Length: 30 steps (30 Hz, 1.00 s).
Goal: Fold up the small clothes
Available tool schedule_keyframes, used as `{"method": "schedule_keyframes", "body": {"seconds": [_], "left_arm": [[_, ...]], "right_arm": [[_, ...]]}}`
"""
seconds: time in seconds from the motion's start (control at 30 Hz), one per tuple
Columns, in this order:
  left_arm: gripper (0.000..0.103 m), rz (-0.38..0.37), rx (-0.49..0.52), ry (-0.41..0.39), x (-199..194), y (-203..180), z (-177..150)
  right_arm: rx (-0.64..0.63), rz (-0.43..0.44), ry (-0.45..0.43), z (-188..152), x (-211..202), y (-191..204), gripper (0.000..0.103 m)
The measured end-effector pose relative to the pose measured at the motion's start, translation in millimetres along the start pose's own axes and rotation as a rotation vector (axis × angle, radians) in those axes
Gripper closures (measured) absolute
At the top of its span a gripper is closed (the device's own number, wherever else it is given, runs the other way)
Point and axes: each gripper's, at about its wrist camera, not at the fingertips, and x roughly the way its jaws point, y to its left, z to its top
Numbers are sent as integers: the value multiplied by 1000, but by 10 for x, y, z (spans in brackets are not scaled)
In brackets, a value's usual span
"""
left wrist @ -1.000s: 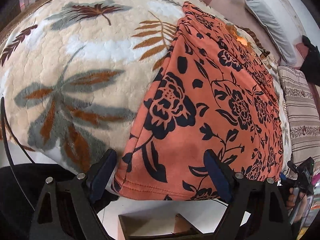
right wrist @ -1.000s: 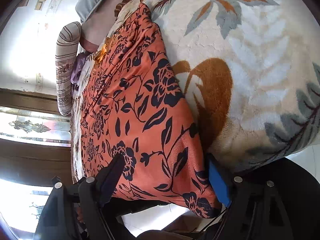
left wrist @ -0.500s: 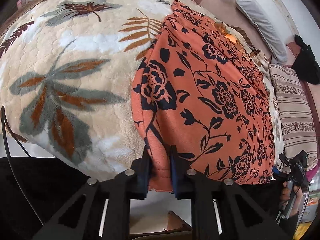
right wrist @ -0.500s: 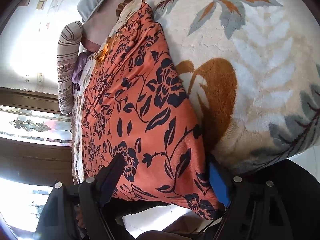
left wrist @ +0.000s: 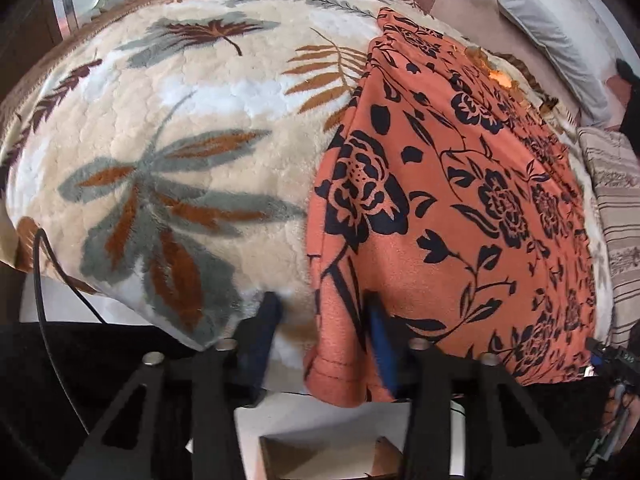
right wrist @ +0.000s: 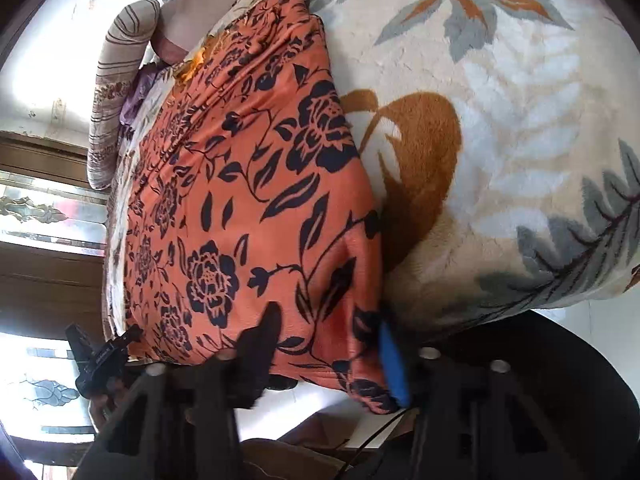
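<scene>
An orange garment with a black flower print [left wrist: 460, 208] lies spread on a cream blanket with leaf patterns [left wrist: 180, 152]; its near hem hangs over the bed edge. My left gripper [left wrist: 324, 312] is partly open, its jaws either side of the garment's near left corner, not clamped. In the right wrist view the same garment [right wrist: 240, 200] fills the left half. My right gripper [right wrist: 328, 320] is partly closed around the garment's other near corner, with a fold bunched between the fingers; the blue pad [right wrist: 390, 356] touches the cloth edge.
Striped pillows [left wrist: 620, 208] and a grey pillow [left wrist: 548, 36] lie at the far side of the bed. A cardboard box [left wrist: 328, 456] stands on the pale floor below the bed edge. A black cable [left wrist: 52, 280] hangs at left. A window [right wrist: 48, 216] is at left.
My left gripper was wide open, shut on the left corner, and has now opened partway again. My right gripper has narrowed from wide open, bunching the right corner.
</scene>
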Motion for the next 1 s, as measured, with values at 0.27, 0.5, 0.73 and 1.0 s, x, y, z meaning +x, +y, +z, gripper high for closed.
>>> {"method": "schedule_keyframes", "body": {"seconds": [0.27,0.5,0.73,1.0], "left_arm": [[91,-63,-1,-20,-38,-28,143],[65,-69,40,-22,46,-97,100],[97,-171,11,-119,-342,-40,252],[93,-121,-29,-13,38,51,191]], "right_arm": [[27,3,-13,-24,-75,-42,71],[-11,-12,27,-33,57,35,60],[15,97,-88,11,-351,117,95],[90,133,-64,75,-188,-17,94]]}}
